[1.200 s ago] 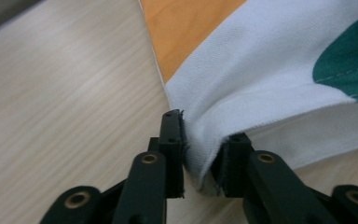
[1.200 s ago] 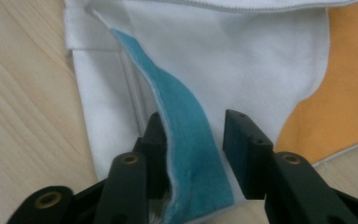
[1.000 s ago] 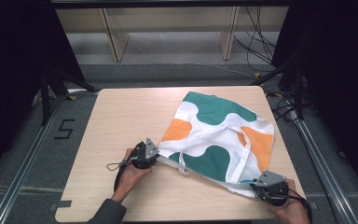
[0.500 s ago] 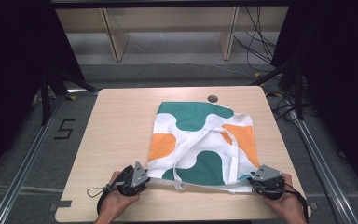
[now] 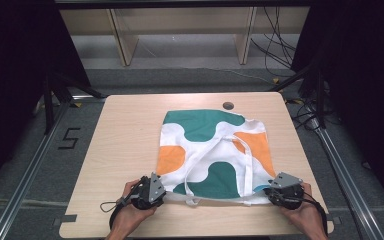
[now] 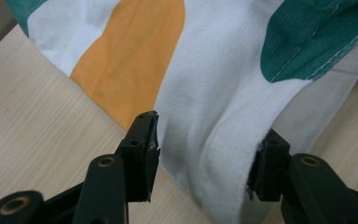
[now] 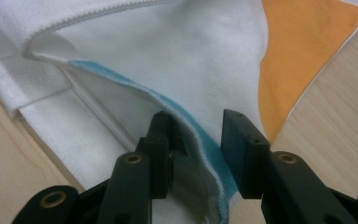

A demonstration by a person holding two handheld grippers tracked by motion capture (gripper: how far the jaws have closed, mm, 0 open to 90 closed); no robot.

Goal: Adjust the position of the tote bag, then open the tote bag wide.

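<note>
- A dark digit "5" point(image 5: 69, 138) was marked on the grey floor point(image 5: 40, 200), just left of the desk point(image 5: 125, 135).
- No other text, label or brand could be read, neither on the cloth bag point(image 5: 200, 125) nor elsewhere.

Each hand-held black two-jaw left gripper point(image 5: 166, 192) and matching right gripper point(image 5: 269, 192) carries a grey three-cornered plate on top. Brass-coloured rivets stud the black jaw arms. A thin black cable point(image 5: 111, 206) loops beside the left gripper.
</note>
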